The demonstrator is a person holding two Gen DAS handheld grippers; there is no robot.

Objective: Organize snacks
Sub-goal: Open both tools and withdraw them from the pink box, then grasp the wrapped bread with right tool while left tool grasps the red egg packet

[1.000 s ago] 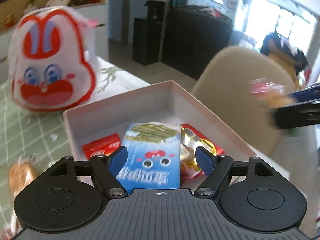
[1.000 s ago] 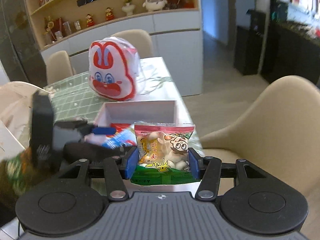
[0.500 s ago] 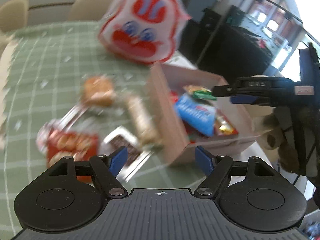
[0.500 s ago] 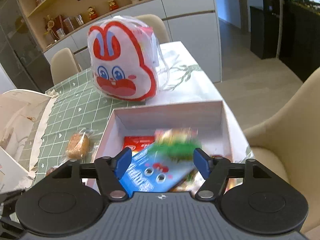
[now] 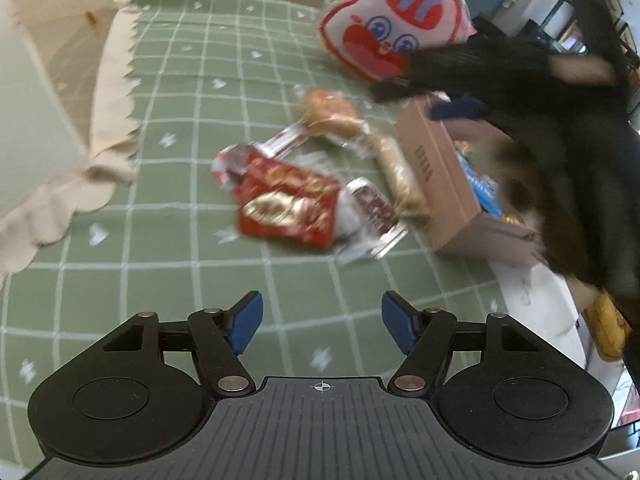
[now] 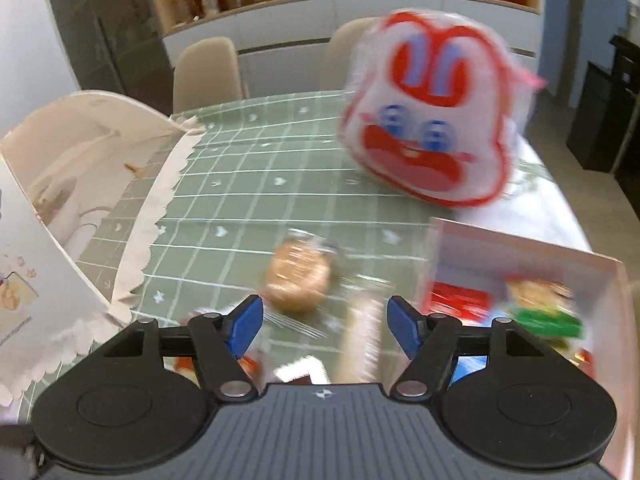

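Observation:
My left gripper [image 5: 322, 322] is open and empty above the green checked tablecloth, short of a heap of loose snacks: a red packet [image 5: 290, 206], a wrapped bun [image 5: 330, 114], a long bar [image 5: 398, 174] and a brown-and-white packet [image 5: 374, 208]. The pink box [image 5: 436, 172] stands right of them with snacks inside. My right gripper [image 6: 322, 326] is open and empty above the bun [image 6: 298, 278] and the bar [image 6: 360, 336], left of the box [image 6: 524, 246]. The green-and-red packet [image 6: 540, 306] lies in the box.
A big white-and-red rabbit-face bag [image 6: 430, 118] stands at the back of the table, also in the left wrist view [image 5: 390, 20]. A white open carton with a scalloped flap [image 6: 60, 196] stands at the left. Beige chairs [image 6: 206, 72] stand behind the table.
My right gripper let the green-and-red packet go into the box and swung left over the loose snacks. My left gripper left the box, empty, and pulled back over the tablecloth.

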